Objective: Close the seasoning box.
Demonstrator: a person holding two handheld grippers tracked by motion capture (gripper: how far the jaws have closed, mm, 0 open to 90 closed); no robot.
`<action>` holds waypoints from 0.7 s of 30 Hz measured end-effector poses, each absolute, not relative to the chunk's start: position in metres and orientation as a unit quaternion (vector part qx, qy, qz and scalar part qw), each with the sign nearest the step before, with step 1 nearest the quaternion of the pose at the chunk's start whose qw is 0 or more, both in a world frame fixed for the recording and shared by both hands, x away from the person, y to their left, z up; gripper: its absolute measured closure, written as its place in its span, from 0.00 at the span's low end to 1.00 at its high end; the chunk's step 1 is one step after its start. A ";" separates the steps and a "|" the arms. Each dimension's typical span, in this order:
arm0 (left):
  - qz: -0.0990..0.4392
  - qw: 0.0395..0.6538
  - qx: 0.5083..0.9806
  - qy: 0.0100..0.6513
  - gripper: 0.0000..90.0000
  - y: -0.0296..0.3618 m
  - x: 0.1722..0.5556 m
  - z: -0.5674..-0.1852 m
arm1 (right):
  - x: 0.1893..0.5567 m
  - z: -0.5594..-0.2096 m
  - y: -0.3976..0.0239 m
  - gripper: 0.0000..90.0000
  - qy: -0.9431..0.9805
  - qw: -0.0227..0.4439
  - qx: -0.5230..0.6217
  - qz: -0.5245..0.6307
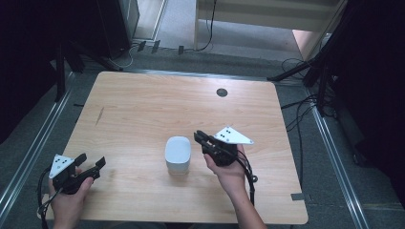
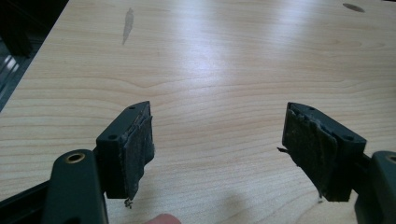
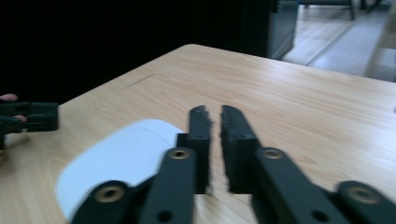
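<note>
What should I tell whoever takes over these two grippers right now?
Left gripper: open, holding nothing, near the table's front left corner.
Right gripper: fingers nearly closed with a thin gap, holding nothing, just right of the white box.
The white box stands upright mid-table, apart from both grippers.
Done: nothing visible yet.
Left: probably open the right gripper and grasp the box.

Black grippers [image 1: 90,164] with worn jaws, grey dotted three-cornered plates, black cables.
</note>
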State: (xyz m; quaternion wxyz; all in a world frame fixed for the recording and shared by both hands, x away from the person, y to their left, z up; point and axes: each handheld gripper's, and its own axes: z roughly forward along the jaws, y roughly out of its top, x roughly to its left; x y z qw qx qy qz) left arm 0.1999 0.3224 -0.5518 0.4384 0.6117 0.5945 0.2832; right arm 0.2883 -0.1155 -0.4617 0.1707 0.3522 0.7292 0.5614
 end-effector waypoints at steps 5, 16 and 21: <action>0.282 0.438 0.613 0.594 0.28 0.323 0.200 -0.552 | 0.289 -0.467 -0.136 0.21 0.715 0.188 0.406 0.537; 0.280 0.439 0.612 0.595 0.28 0.323 0.200 -0.552 | 0.286 -0.479 -0.175 0.14 0.705 0.192 0.457 0.507; 0.278 0.441 0.612 0.595 0.29 0.323 0.200 -0.552 | 0.282 -0.489 -0.191 0.14 0.706 0.198 0.463 0.498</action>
